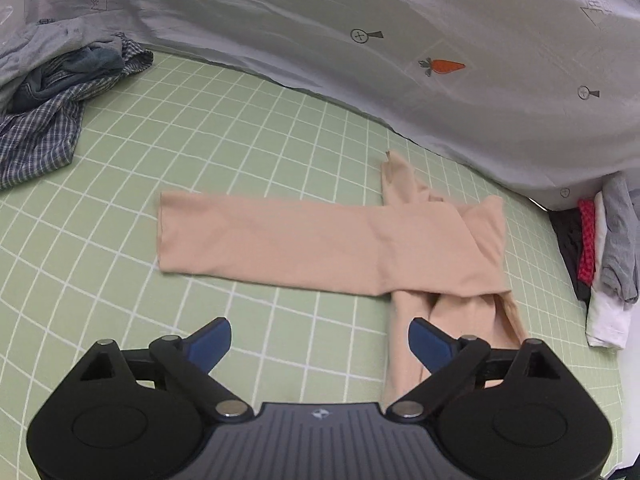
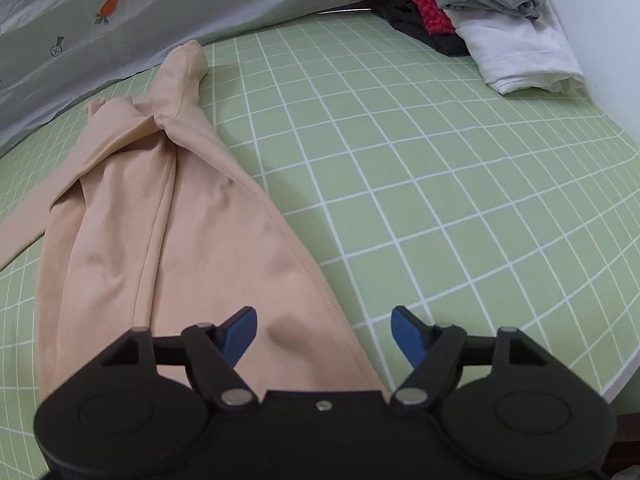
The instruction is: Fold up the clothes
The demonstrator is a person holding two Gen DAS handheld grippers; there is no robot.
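Left wrist view: left gripper (image 1: 320, 340) was wide open – empty; right gripper (image 2: 324, 330) open over beige garment (image 2: 192, 248).

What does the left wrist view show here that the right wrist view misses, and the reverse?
Only the left wrist view shows the heap of checked and denim clothes at far left, and the beige garment's long part laid flat across to the left.

Only the right wrist view shows the garment's seam and hem up close, lying under the open right gripper.

Both show the beige garment on the green grid sheet, the grey printed cover behind, and the folded pile. The left gripper is open and empty.
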